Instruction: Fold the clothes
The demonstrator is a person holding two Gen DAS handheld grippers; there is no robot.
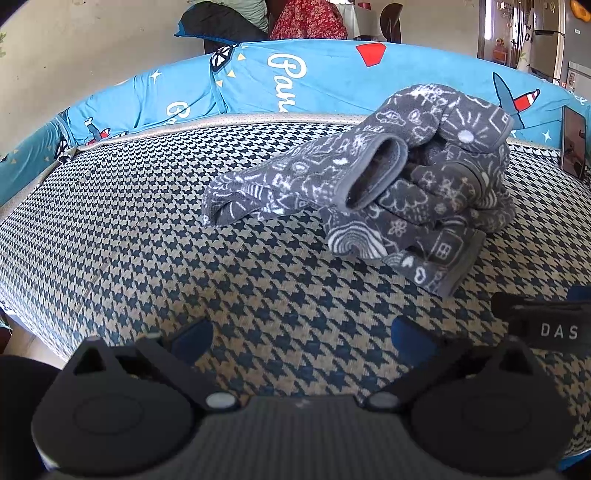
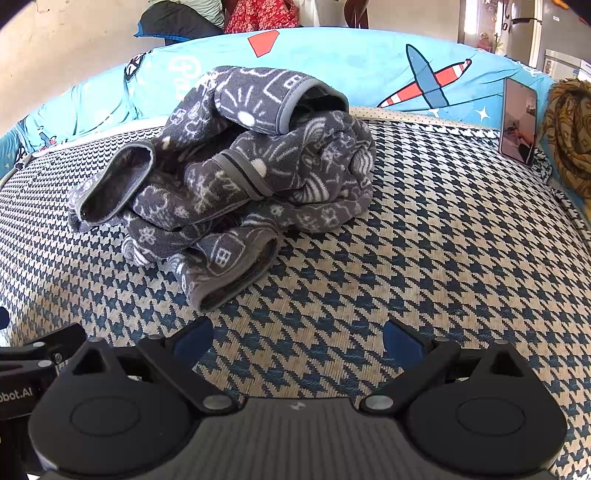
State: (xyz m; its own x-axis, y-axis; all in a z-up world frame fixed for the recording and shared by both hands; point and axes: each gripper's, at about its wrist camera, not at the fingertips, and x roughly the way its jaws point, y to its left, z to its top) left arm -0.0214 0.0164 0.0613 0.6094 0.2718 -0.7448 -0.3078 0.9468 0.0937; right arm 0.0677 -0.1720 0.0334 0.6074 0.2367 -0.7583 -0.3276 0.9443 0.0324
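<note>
A grey fleece garment (image 1: 417, 184) printed with white doodles lies crumpled in a heap on the houndstooth mat (image 1: 184, 229); a sleeve opening points left. In the right wrist view the same garment (image 2: 229, 173) sits left of centre on the mat (image 2: 424, 258), with a zip edge showing. My left gripper (image 1: 303, 339) is open low over the mat, short of the heap and to its left. My right gripper (image 2: 298, 339) is open too, with nothing between its blue-padded fingers, near the garment's front corner. Part of the right gripper (image 1: 546, 321) shows at the left view's right edge.
A blue bolster (image 1: 332, 77) with plane prints lines the far edge. A phone (image 2: 518, 120) stands propped at the right, beside a brown patterned cloth (image 2: 569, 136). More clothes (image 1: 306, 18) are piled behind the bolster. Bare mat spreads in front and to the left.
</note>
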